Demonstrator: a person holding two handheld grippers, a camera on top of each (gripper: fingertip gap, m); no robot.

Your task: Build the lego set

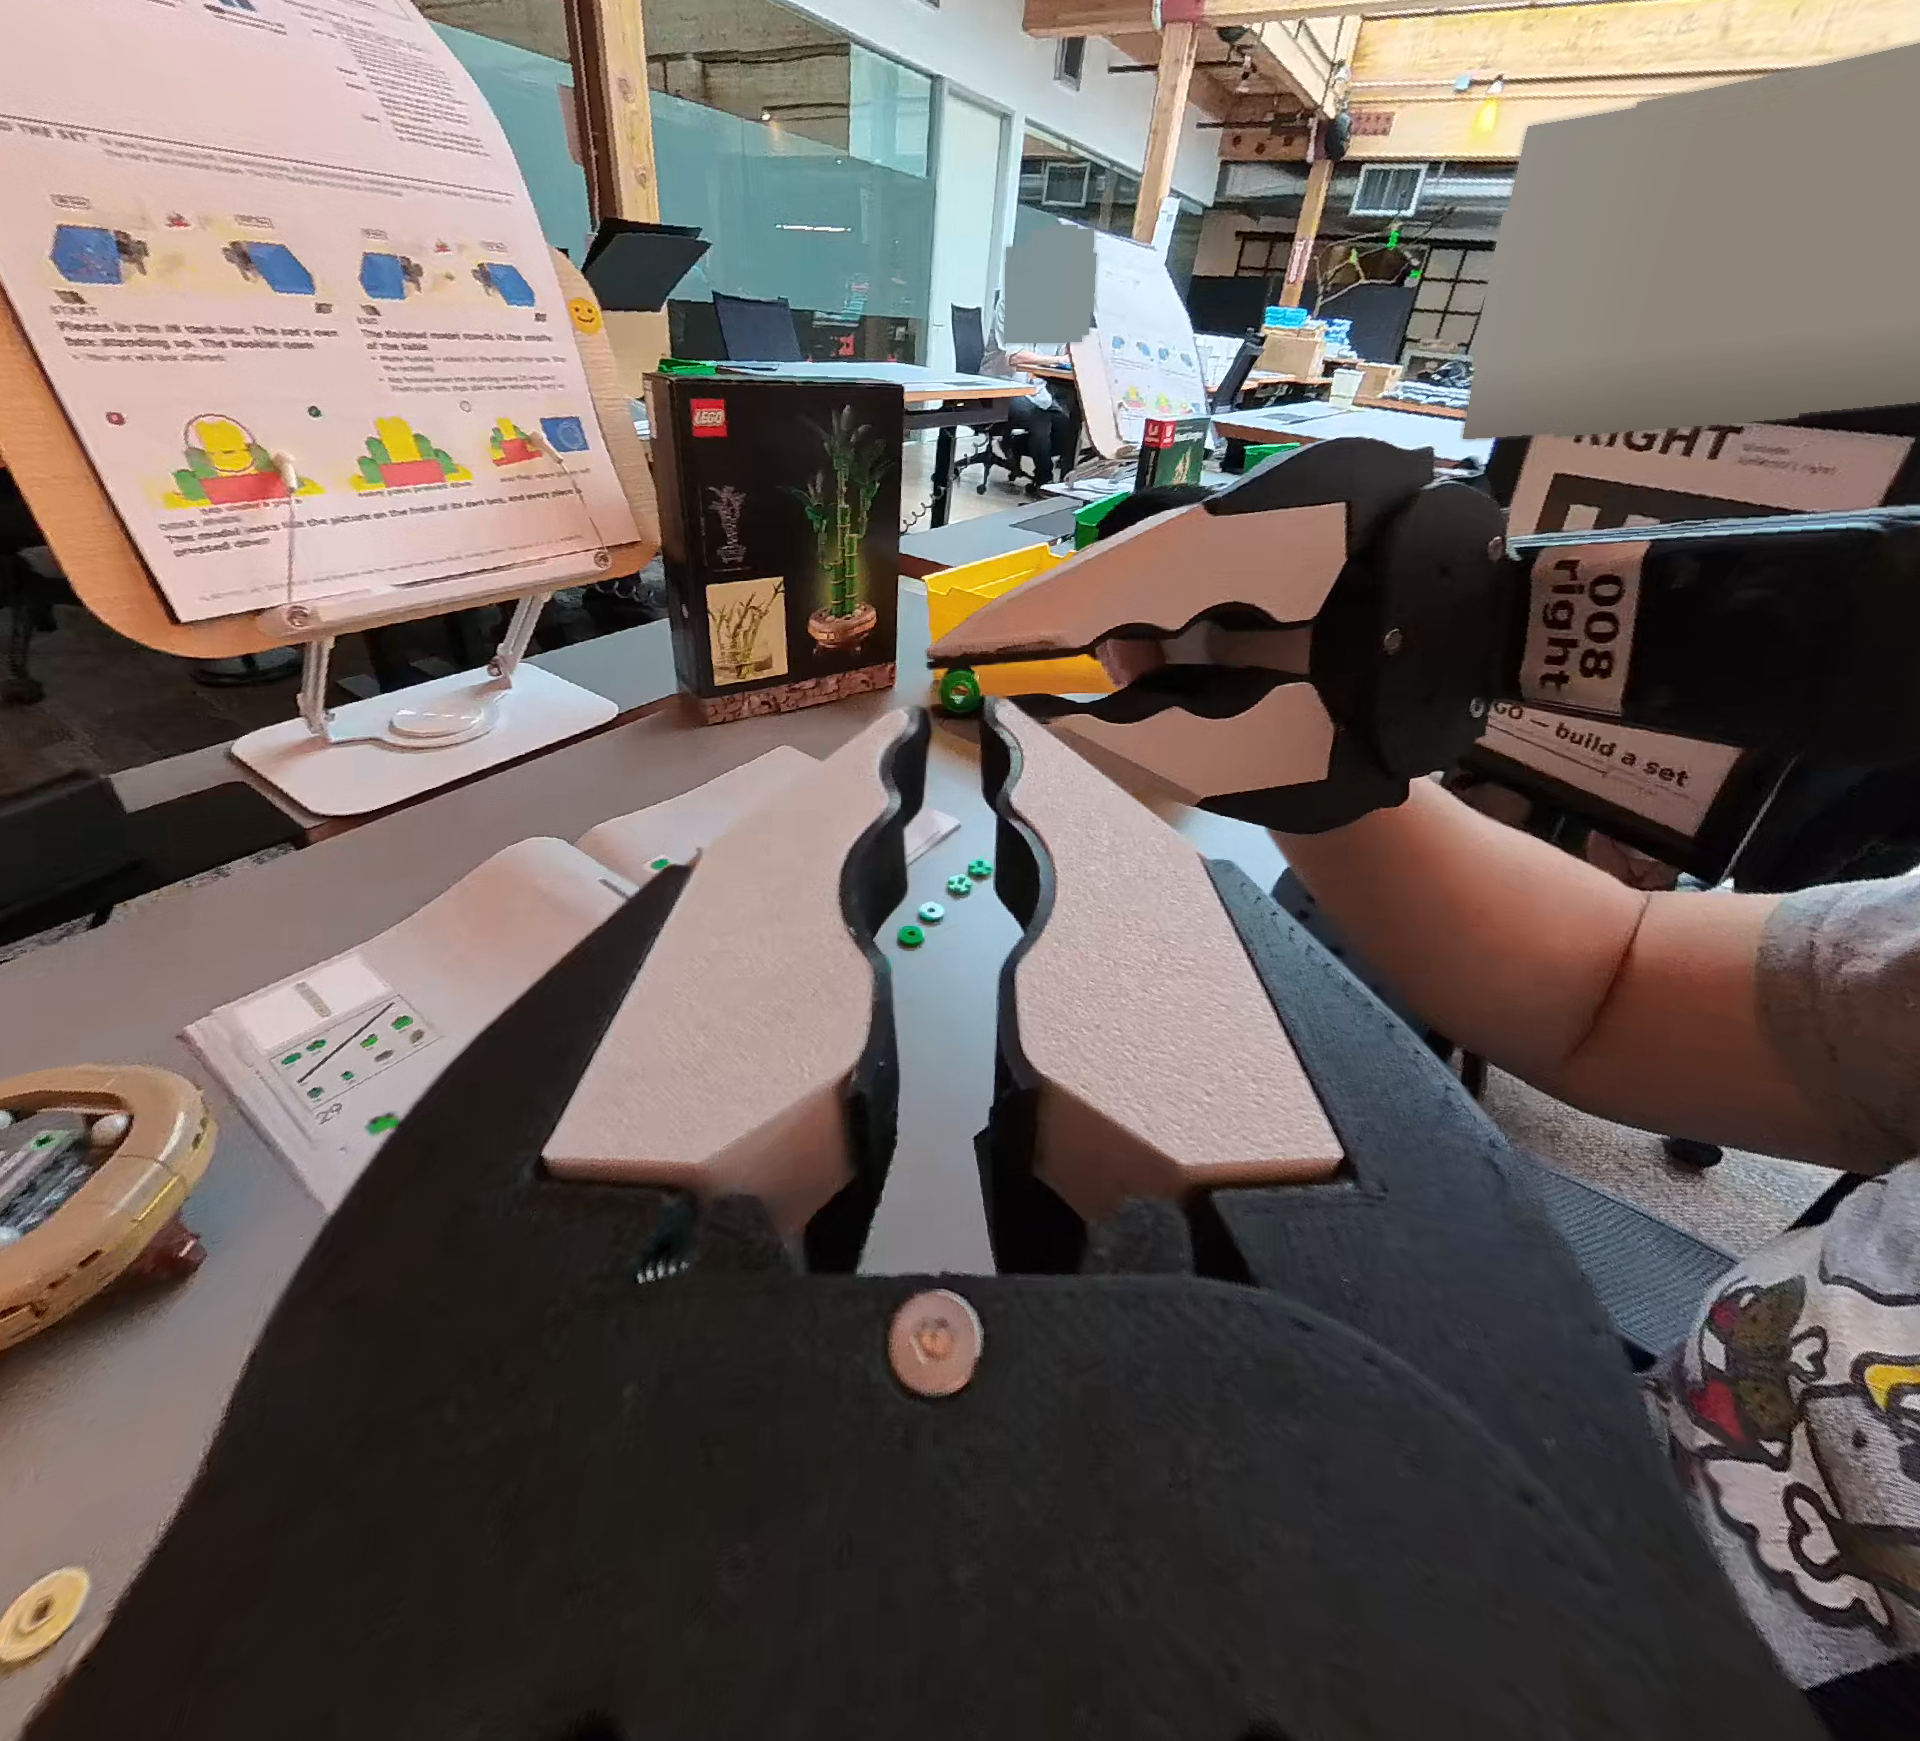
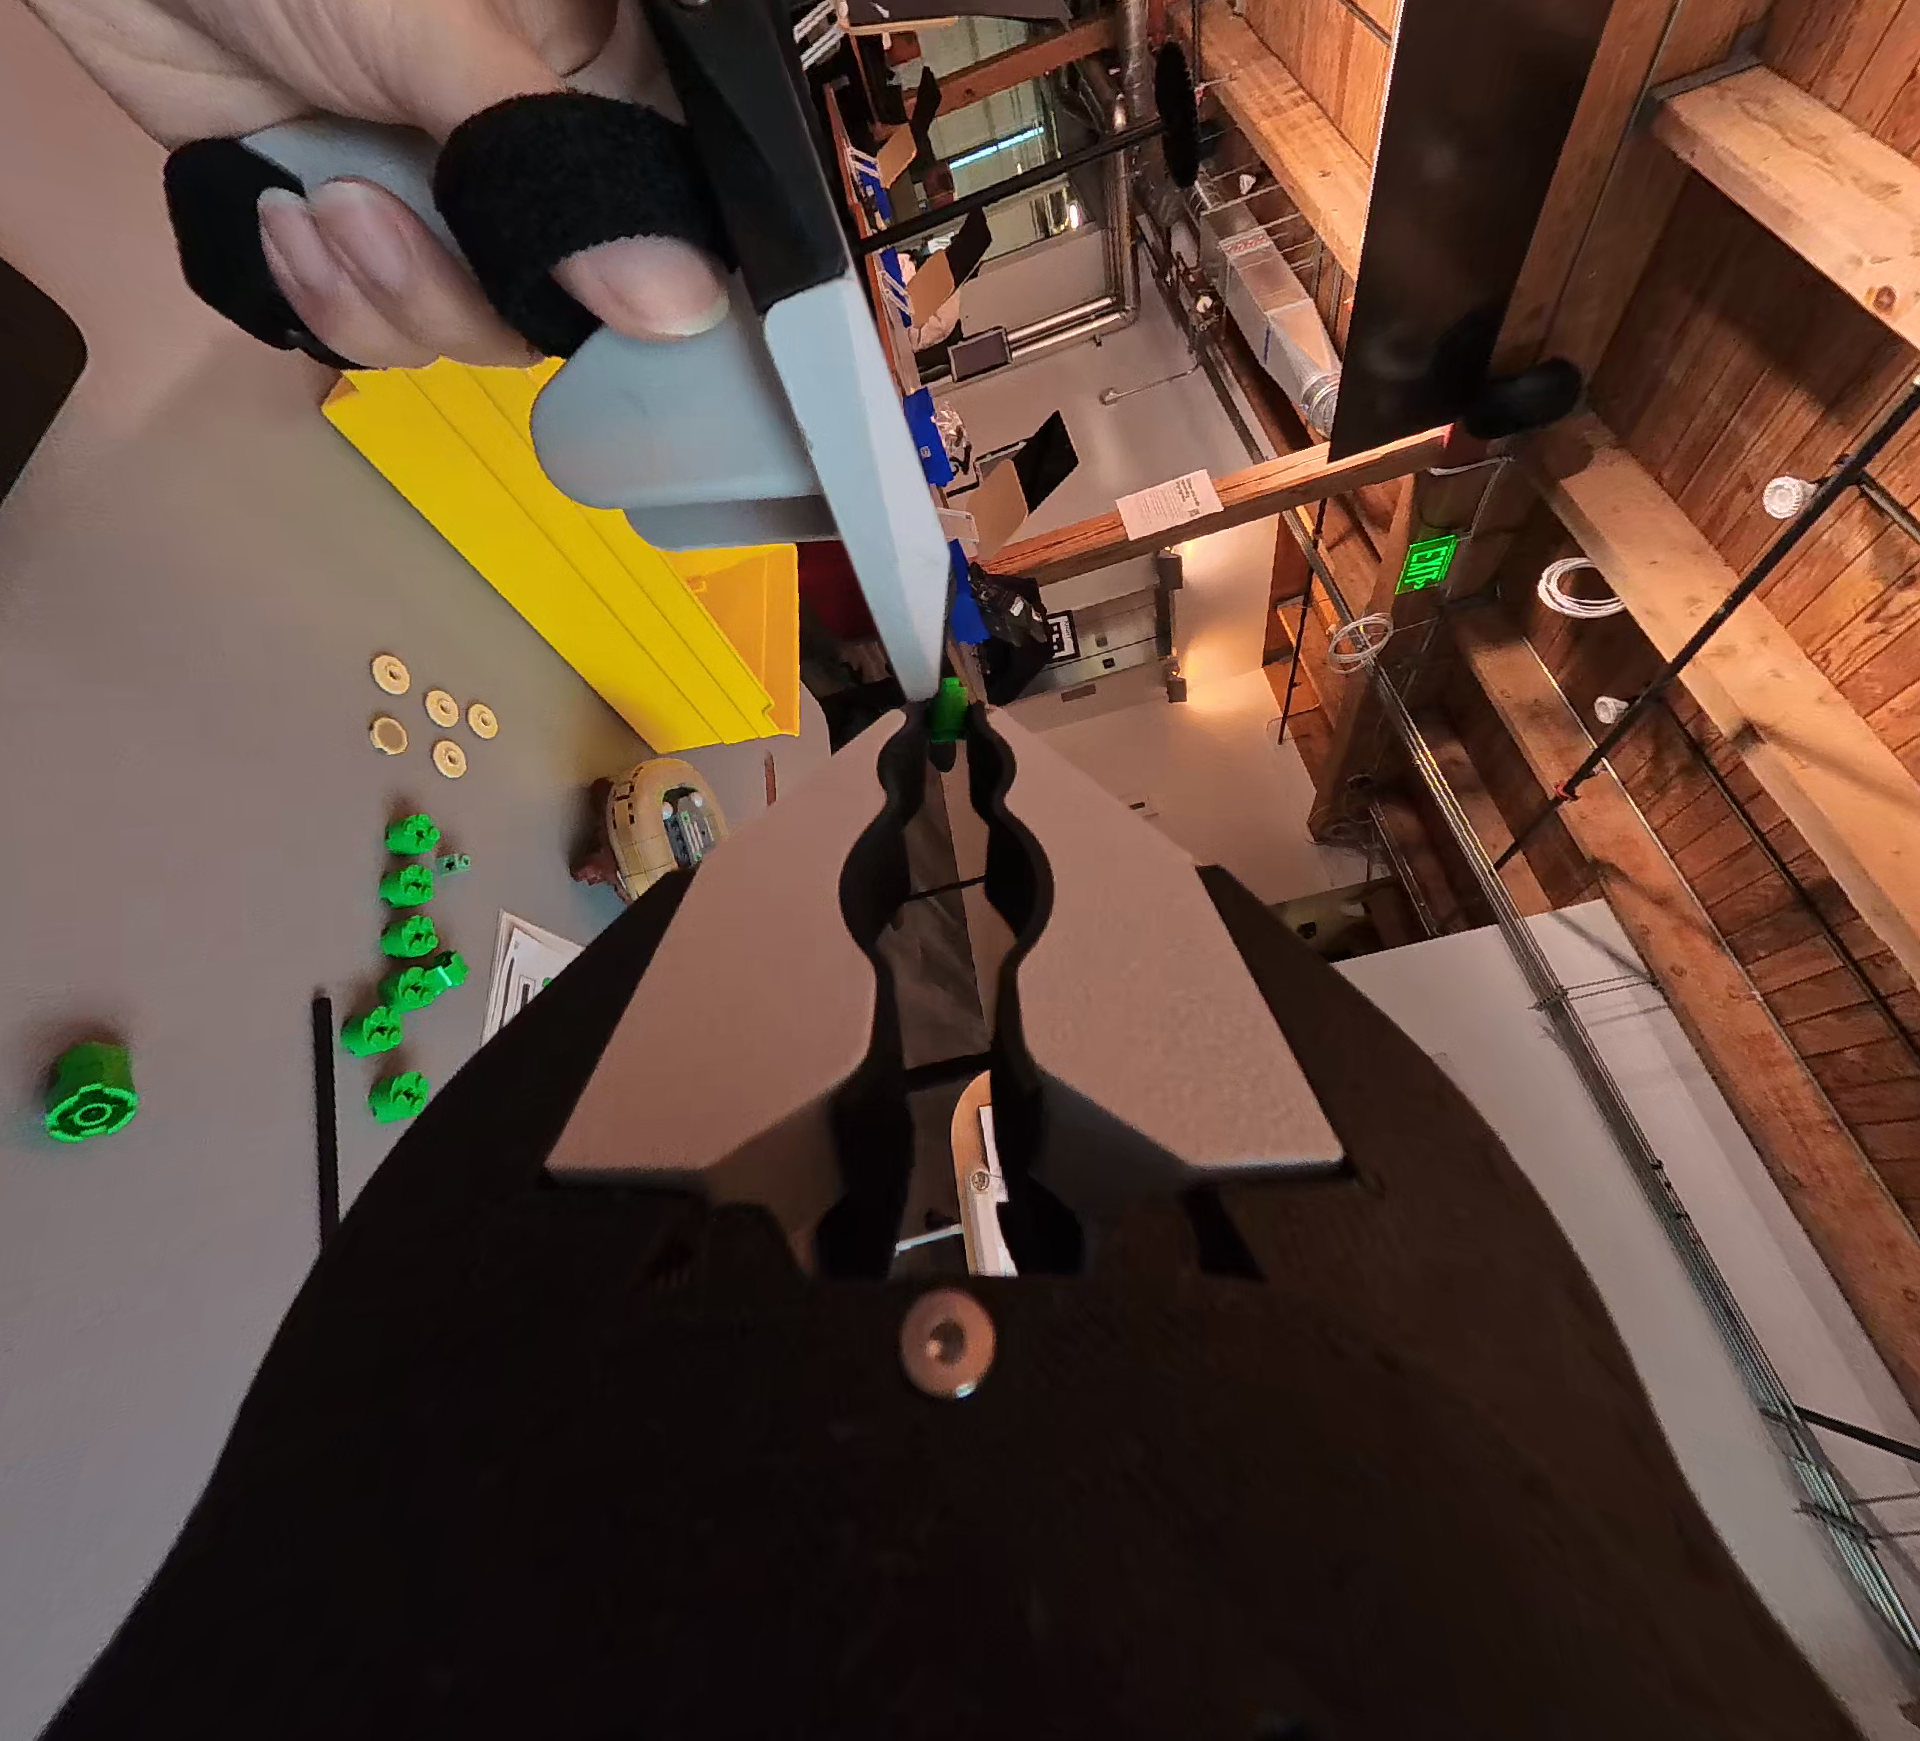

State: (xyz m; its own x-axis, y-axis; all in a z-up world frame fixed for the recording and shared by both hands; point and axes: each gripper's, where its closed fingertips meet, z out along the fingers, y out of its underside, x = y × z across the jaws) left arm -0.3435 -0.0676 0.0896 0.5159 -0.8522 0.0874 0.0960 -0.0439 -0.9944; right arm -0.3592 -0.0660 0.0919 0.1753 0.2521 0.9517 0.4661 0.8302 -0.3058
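Note:
A small green round piece (image 1: 958, 692) is held in the air above the table, where both grippers meet. My right gripper (image 2: 945, 727) is shut on it (image 2: 944, 712); in the left wrist view it reaches in from the right (image 1: 961, 678). My left gripper (image 1: 956, 723) has its tips narrowly apart and closed against the near end of the same piece. In the right wrist view it comes down from above (image 2: 925, 689). Several green round bricks (image 2: 405, 943), tan round plates (image 2: 436, 715), a larger green piece (image 2: 91, 1094) and a black rod (image 2: 325, 1120) lie on the table.
The set's black box (image 1: 779, 538) stands behind the grippers, beside a yellow bin (image 1: 977, 590). An instruction sheet on a stand (image 1: 260, 237) is at far left. An open booklet (image 1: 343, 1057), a tan round pot base (image 1: 83, 1182) and tiny green plates (image 1: 940, 902) lie on the table (image 1: 104, 964). Less than 4 cm separates the two grippers' tips.

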